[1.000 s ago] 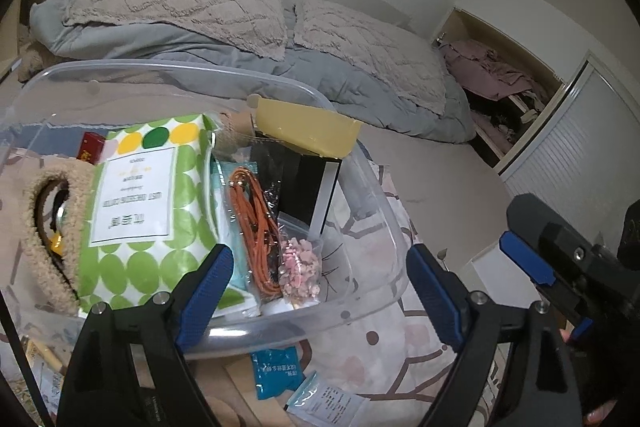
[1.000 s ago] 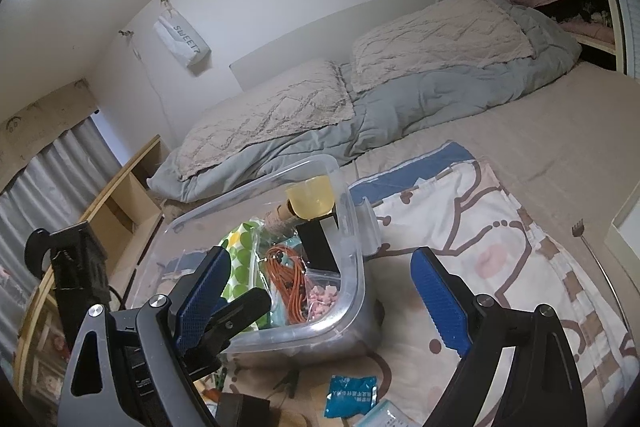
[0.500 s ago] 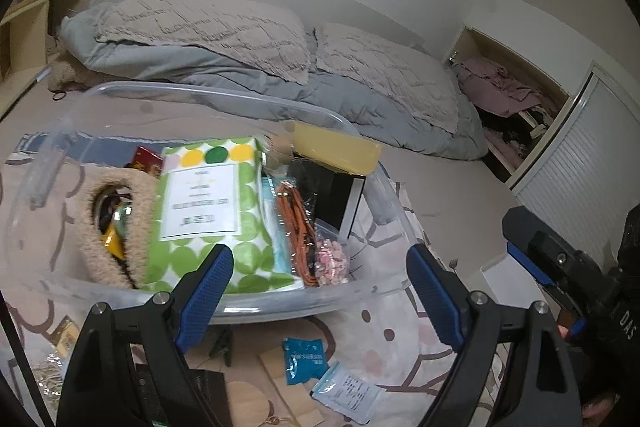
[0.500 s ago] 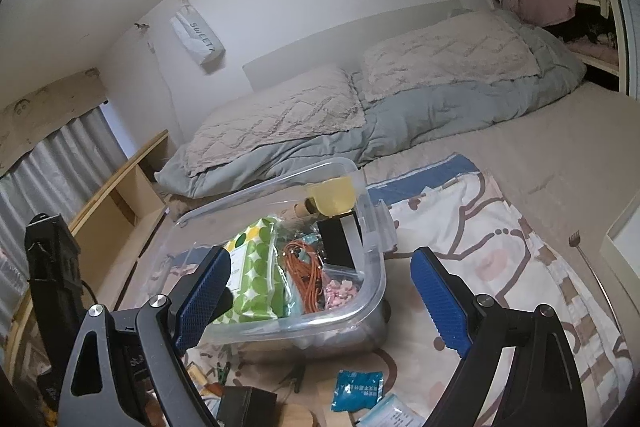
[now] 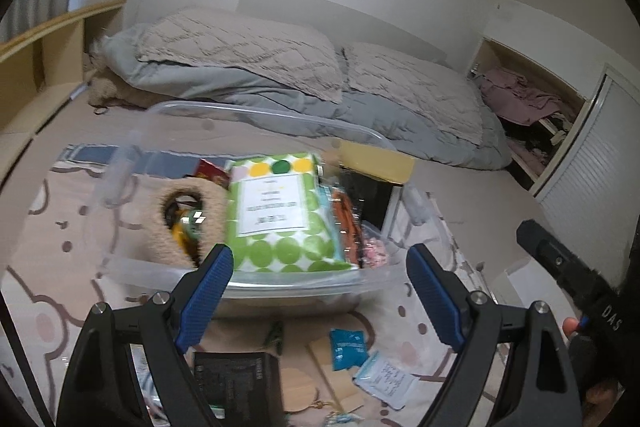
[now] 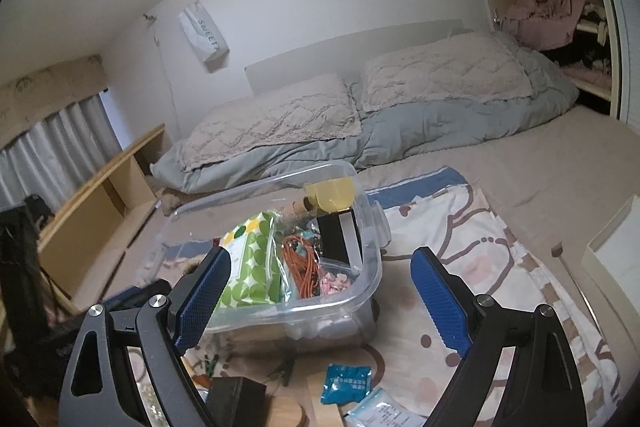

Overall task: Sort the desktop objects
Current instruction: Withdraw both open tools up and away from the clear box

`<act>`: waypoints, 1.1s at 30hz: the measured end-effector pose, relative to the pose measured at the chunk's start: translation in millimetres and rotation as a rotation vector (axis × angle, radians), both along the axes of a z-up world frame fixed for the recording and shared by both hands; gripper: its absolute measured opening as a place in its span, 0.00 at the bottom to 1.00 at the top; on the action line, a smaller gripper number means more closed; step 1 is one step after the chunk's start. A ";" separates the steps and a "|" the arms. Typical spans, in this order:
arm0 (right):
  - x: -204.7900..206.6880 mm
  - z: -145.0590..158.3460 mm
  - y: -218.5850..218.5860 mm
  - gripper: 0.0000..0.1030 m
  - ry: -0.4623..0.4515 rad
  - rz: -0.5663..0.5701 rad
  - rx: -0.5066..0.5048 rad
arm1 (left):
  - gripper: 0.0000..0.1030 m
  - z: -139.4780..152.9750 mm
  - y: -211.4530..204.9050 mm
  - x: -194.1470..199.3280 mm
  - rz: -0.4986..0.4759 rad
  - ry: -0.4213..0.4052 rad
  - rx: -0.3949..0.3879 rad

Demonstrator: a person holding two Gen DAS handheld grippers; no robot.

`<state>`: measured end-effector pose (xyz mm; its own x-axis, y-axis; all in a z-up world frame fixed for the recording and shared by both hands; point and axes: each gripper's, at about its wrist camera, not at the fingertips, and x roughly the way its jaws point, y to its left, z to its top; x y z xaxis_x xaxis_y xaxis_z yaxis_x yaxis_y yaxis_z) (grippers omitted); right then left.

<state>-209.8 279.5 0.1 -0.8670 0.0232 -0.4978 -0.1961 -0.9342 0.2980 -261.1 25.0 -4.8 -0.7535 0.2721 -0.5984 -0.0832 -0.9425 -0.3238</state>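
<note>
One clear bin, one dotted pack; two blue packets; both grippers' jaws apart, empty

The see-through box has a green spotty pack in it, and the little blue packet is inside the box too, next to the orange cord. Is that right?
Not quite. The blue packet is not inside the box; it lies outside on the blanket, in front of the box. The right wrist view shows it clearly. The green spotty pack and the orange cord are in the box.
</note>
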 end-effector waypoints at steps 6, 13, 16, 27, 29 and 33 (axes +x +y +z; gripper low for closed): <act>3.9 -4.0 -21.8 0.89 -0.021 0.019 0.114 | 0.86 -2.7 -20.7 11.5 0.063 -0.004 -0.042; 11.5 -5.1 -26.0 0.89 -0.019 0.012 0.165 | 0.94 -3.7 -42.6 27.5 0.130 0.005 -0.081; 14.8 -4.7 -23.3 1.00 -0.014 0.002 0.141 | 0.95 -0.7 -49.4 35.8 0.150 0.020 -0.091; 28.5 -3.7 -34.3 1.00 -0.006 0.005 0.162 | 0.99 9.0 -59.0 66.6 0.207 0.085 -0.190; 30.0 -5.2 -37.9 1.00 -0.009 0.011 0.174 | 1.00 10.6 -60.3 70.7 0.216 0.090 -0.200; 32.7 -4.5 -48.3 1.00 -0.007 0.031 0.210 | 1.00 13.8 -64.4 78.1 0.227 0.097 -0.210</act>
